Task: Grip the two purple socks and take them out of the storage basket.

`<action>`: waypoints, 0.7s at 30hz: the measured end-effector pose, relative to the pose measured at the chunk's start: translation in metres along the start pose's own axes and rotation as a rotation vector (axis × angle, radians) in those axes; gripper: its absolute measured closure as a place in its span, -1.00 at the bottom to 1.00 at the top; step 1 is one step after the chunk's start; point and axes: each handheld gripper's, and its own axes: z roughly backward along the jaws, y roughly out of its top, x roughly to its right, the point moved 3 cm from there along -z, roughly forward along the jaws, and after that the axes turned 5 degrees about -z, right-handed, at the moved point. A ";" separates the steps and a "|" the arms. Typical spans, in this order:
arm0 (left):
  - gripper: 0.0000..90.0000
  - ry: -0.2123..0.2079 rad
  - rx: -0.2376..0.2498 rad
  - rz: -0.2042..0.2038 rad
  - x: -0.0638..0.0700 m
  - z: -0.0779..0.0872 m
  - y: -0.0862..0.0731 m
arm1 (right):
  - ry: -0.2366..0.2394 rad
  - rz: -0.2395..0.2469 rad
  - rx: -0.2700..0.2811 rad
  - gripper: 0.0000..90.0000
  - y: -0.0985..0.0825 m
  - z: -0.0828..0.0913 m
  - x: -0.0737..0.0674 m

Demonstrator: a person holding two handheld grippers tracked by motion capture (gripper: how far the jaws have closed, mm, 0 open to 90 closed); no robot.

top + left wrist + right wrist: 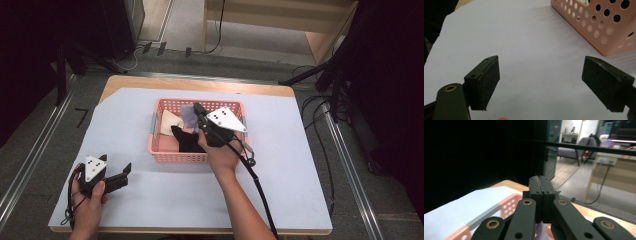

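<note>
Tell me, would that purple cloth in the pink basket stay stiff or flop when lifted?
Probably floppy: the purple cloth hangs creased under the shut right gripper over the pink basket. It looks thin, so likely light. Held by a small pinch, it might slip.

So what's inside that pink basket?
The basket holds cloths: a cream one at the left, a black one in front and a lilac one hanging from the shut right gripper. The hand and gripper cover the basket's right half.
</note>
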 end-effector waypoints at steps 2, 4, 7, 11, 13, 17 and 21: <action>-0.65 0.000 0.000 -0.001 0.000 0.000 0.000 | -0.025 0.003 0.015 1.00 0.003 0.006 0.010; -0.65 0.000 0.000 -0.003 0.000 0.000 0.000 | -0.048 0.002 0.029 1.00 0.006 0.012 0.019; -0.65 0.001 -0.001 -0.001 0.000 0.000 0.000 | -0.090 -0.008 0.050 1.00 0.011 0.024 0.038; -0.65 0.001 0.000 -0.001 0.000 0.000 0.000 | -0.148 -0.023 0.080 1.00 0.016 0.041 0.064; -0.65 0.001 0.000 -0.001 0.000 0.000 0.000 | -0.187 -0.027 0.082 1.00 0.016 0.050 0.077; -0.65 0.002 -0.001 0.000 0.000 0.000 0.000 | -0.246 -0.047 0.096 1.00 0.015 0.070 0.104; -0.65 0.004 0.002 0.001 0.000 0.000 0.000 | -0.295 -0.055 0.090 1.00 0.010 0.087 0.125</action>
